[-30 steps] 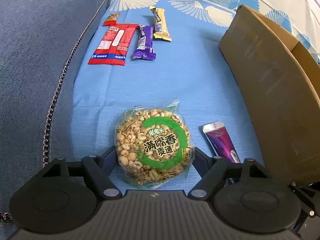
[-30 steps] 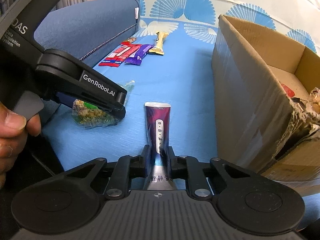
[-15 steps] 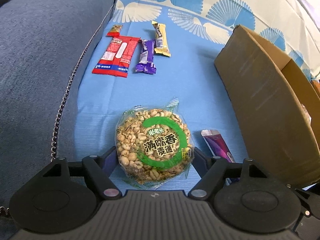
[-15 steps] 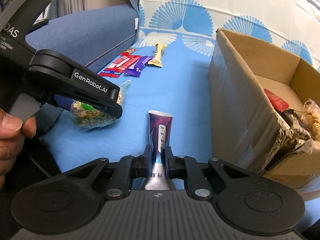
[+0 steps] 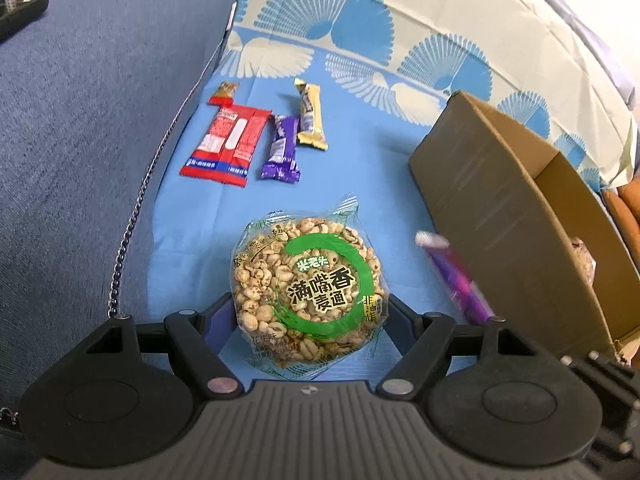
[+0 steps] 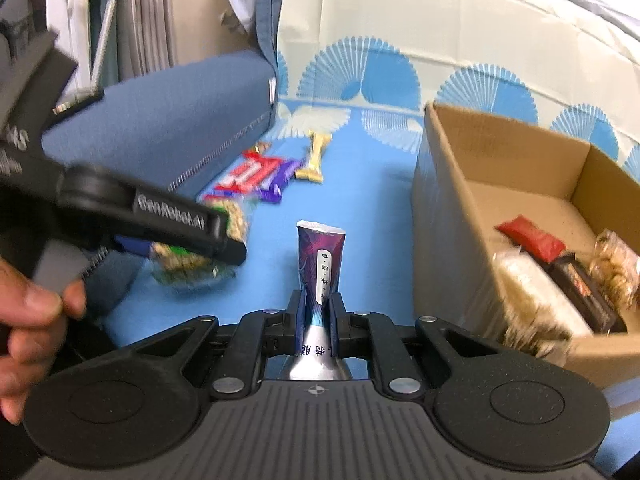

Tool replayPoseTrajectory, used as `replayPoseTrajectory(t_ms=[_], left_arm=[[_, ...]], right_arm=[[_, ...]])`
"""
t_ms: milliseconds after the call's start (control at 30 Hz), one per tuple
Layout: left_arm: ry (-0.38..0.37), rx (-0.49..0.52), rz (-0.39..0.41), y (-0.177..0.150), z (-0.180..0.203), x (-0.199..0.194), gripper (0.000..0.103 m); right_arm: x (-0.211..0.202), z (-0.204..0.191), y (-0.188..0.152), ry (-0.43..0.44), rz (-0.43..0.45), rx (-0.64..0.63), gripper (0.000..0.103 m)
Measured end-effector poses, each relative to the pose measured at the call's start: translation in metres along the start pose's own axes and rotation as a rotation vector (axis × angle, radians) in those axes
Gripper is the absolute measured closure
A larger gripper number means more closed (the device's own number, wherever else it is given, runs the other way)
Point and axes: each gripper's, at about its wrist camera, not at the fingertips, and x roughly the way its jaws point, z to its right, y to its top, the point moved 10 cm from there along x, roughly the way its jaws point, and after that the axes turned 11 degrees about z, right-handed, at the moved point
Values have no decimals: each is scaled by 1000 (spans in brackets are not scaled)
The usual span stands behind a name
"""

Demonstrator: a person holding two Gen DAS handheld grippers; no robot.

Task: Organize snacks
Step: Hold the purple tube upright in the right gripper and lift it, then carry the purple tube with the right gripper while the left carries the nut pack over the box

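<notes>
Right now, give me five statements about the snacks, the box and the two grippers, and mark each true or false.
1. The right gripper is shut on the purple sachet. True.
2. The left gripper holds a red wrapper. False: it holds the round puffed-grain cake in a clear pack.
3. The cardboard box is empty. False: several snacks already lie in it, among them a red packet.
4. A red packet, a purple bar and a yellow bar lie on the blue sheet. True.
5. The box has a closed lid. False: its top is open.
</notes>
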Motion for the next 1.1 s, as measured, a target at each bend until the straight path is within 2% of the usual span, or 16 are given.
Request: replayPoseTrajectory(t_ms=[367,567,700,833,1000,1100], left_arm=[[-1,10,4,1,1,0,22],[2,49,7,-1,6,1,22],[5,80,0,-3,9,3,22],[36,117,7,-3,12,4,22],[65,184,38,-1,19,0,22],[79,217,51,1,25,-2,22]], right_arm=[[-31,20,69,14,154,40,90],[-49,62,131,23,259,49,90],[-51,96,158,28,308,31,90],[-50,129,157,9,356,40,90],[-36,163,121,-54,283,151,90],[-35,170,121,-67,302,166,90]])
